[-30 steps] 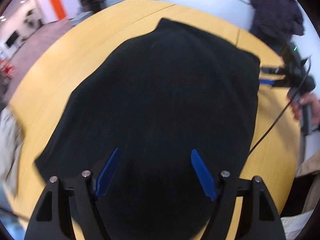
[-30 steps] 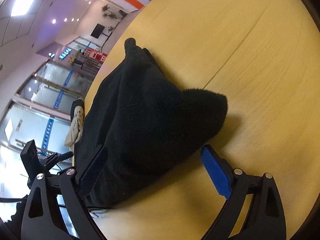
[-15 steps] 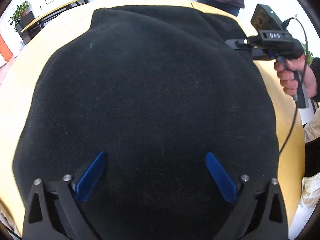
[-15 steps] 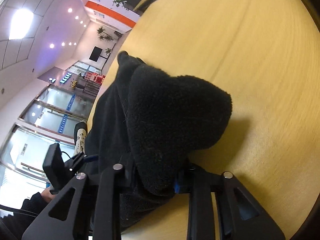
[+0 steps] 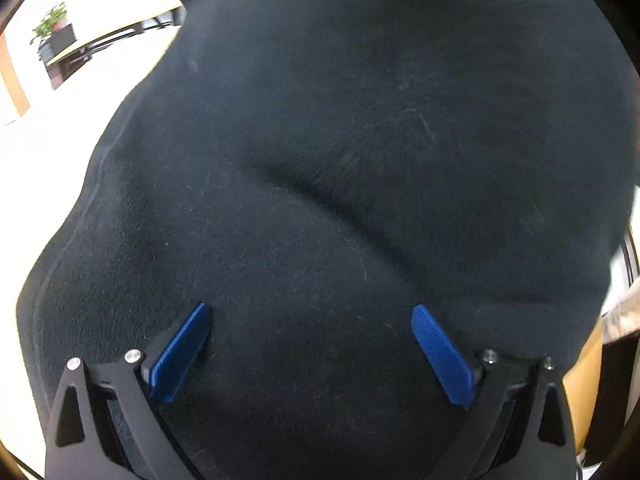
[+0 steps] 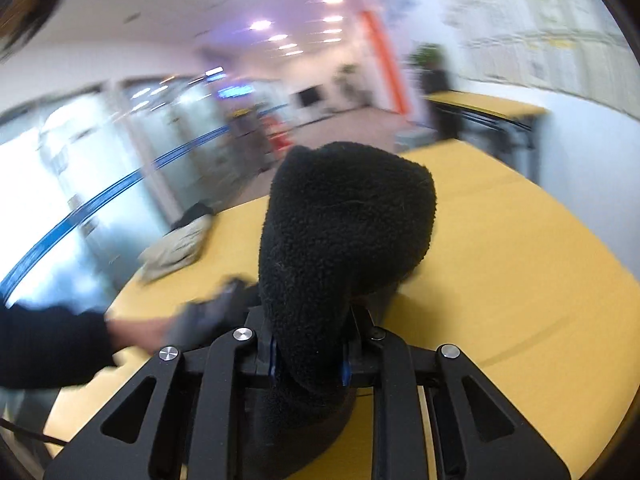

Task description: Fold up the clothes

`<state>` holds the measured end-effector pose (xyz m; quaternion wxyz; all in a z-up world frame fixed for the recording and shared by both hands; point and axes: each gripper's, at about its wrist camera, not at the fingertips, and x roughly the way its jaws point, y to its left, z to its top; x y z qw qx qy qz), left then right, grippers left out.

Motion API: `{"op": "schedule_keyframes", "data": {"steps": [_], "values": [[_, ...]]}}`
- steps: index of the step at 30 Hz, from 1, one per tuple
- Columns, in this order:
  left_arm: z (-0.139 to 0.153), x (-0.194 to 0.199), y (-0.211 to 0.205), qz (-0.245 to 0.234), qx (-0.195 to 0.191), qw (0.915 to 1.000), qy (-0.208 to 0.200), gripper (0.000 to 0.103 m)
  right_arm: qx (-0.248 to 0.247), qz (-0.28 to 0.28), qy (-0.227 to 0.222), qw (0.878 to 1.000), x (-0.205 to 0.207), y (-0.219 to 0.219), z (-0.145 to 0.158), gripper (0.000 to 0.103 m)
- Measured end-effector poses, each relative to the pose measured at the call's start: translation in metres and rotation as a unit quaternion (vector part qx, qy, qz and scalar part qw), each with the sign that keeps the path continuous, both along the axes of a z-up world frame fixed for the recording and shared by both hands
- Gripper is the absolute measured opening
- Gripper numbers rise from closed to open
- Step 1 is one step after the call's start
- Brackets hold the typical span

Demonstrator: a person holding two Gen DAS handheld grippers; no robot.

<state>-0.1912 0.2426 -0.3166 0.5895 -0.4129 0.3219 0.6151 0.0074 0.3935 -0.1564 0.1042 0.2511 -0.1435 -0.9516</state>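
A black fleece garment (image 5: 340,168) fills nearly the whole left wrist view, with a soft crease across its middle. My left gripper (image 5: 312,344) hovers close over it, open, its blue pads (image 5: 182,350) wide apart with nothing pinched between them. In the right wrist view my right gripper (image 6: 308,360) is shut on a thick bunch of the same black fleece (image 6: 344,232), which bulges up above the jaws, lifted over the yellow wooden table (image 6: 520,280).
A beige cloth (image 6: 176,248) lies at the table's far left edge. A person's dark sleeve and hand (image 6: 132,332) reach in from the left, blurred. Another table (image 6: 488,110) stands behind, near a wall. A strip of yellow tabletop (image 5: 584,384) shows at the left wrist view's right edge.
My right gripper shut on the fleece corner and raised it, swinging its view up toward the room. My left gripper came down closer to the garment, staying open.
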Motion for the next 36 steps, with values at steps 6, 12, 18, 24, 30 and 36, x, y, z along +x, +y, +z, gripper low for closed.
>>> {"op": "schedule_keyframes", "data": {"steps": [6,12,18,24,30,36], "values": [[-0.003,-0.011,-0.002,0.000,0.023,0.9997,0.000,0.103,-0.020,0.077,-0.015,0.997,0.015,-0.048,-0.021,0.020],[0.013,-0.024,-0.046,0.017,0.027,0.9993,0.019,0.103,-0.031,0.086,-0.022,0.996,0.003,-0.054,-0.027,0.019],[0.021,-0.047,-0.104,0.090,0.037,0.9952,0.009,0.102,-0.025,0.097,-0.005,0.995,-0.009,-0.061,-0.017,0.019],[0.031,-0.013,-0.221,0.220,0.084,0.9712,-0.039,0.102,0.052,0.173,-0.018,0.983,-0.024,-0.134,-0.046,0.019],[0.053,-0.004,-0.322,0.317,0.078,0.9448,-0.030,0.102,0.138,0.255,-0.035,0.956,-0.037,-0.213,-0.080,0.020],[0.120,0.005,-0.350,0.339,0.083,0.9363,0.039,0.102,0.201,0.312,-0.015,0.928,-0.025,-0.248,-0.105,0.021]]}}
